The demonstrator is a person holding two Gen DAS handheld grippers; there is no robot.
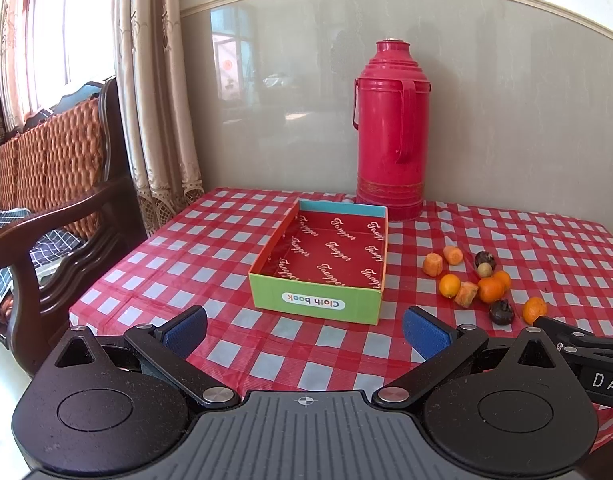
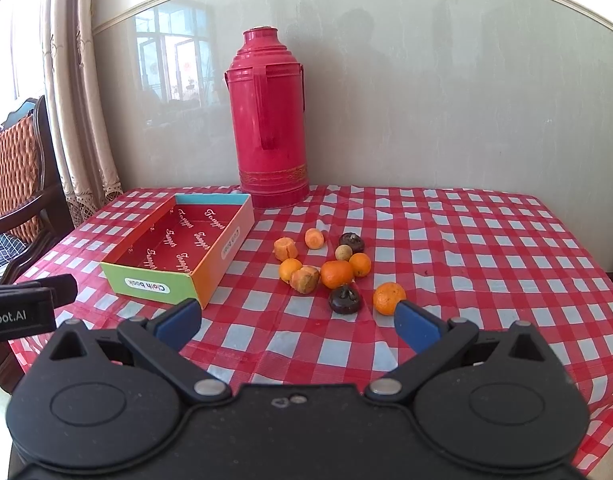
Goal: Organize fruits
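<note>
Red and white checks are covering the tabletop, and a tall red flask is standing at the back by the wall. An open box is sitting near the flask, and nothing is lying inside it. All the fruits are sitting in a loose bunch just beside the box: orange ones, dark round ones, and some chunks that may be carrot. The left tongs are spread wide and holding nothing. The right tongs are spread wide too, hanging near the closest orange. No fruit is put away yet, so the whole job is waiting.
</note>
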